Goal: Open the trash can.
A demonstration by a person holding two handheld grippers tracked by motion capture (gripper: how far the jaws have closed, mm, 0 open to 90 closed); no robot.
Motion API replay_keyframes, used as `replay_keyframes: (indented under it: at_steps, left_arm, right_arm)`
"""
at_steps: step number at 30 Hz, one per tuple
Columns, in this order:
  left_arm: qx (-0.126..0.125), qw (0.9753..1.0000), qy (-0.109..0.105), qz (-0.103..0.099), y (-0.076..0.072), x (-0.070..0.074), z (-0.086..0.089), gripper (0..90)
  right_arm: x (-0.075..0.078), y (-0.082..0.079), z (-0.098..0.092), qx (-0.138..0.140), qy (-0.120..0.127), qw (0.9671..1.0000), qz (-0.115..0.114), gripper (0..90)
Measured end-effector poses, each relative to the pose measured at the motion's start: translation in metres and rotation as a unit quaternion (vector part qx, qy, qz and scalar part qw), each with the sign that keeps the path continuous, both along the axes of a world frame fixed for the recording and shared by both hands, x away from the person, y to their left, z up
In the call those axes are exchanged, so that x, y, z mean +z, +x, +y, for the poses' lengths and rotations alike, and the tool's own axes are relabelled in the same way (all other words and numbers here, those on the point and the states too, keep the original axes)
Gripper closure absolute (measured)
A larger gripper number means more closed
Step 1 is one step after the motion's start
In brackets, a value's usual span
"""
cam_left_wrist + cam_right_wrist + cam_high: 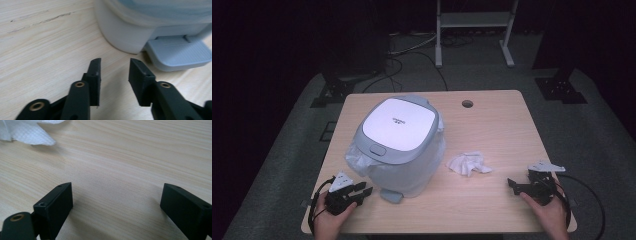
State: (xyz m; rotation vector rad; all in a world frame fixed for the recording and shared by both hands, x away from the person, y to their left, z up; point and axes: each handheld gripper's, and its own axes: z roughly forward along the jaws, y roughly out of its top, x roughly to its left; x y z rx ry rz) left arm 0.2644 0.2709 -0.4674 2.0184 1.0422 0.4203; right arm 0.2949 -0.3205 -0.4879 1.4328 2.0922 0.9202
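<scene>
Grey bin (398, 145), white tissue (468, 163) (dimpled)

A bin (399, 145) stands on the table (492, 125), left of centre, with its pedal (391, 195) at the near side, resting on the table. A crumpled tissue (468, 163) lies just right of the bin, apart from it. The left tongs (362, 191) sit near the table's near left corner, just left of the pedal. The right tongs (513, 185) sit near the near right corner, right of the tissue and nearer the front edge. A hole (467, 104) lies at the far edge, behind the tissue.
</scene>
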Motion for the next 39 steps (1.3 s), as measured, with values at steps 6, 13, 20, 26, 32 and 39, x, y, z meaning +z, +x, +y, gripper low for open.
replay_keyframes:
  at_steps: [6,13,20,26,32,39]
  left_arm:
    - [-0.008,0.9999,-0.015,0.0,-0.003,0.005,0.0,74.2]
    - [-0.03,0.9989,-0.035,0.004,-0.006,0.01,-0.002,87.9]
    - [-0.043,0.9977,-0.052,0.01,-0.008,0.014,-0.005,90.0]
    - [-0.058,0.9965,-0.06,0.012,-0.009,0.016,-0.013,90.0]
    - [-0.071,0.9955,-0.062,0.012,-0.01,0.018,-0.02,90.0]
    - [-0.08,0.995,-0.059,0.01,-0.011,0.018,-0.028,90.0]
  right_arm:
    - [0.0,0.0,0.0,0.0,0.0,1.0,0.0,9.7]
    - [0.0,0.0,0.0,0.0,0.0,1.0,0.0,9.7]
    - [0.0,0.0,0.0,0.0,0.0,1.0,0.0,9.7]
    - [0.0,0.0,0.0,0.0,0.0,1.0,0.0,9.7]
    - [0.0,0.0,0.0,0.0,0.0,1.0,0.0,9.7]
    - [0.0,0.0,0.0,0.0,0.0,1.0,0.0,9.7]
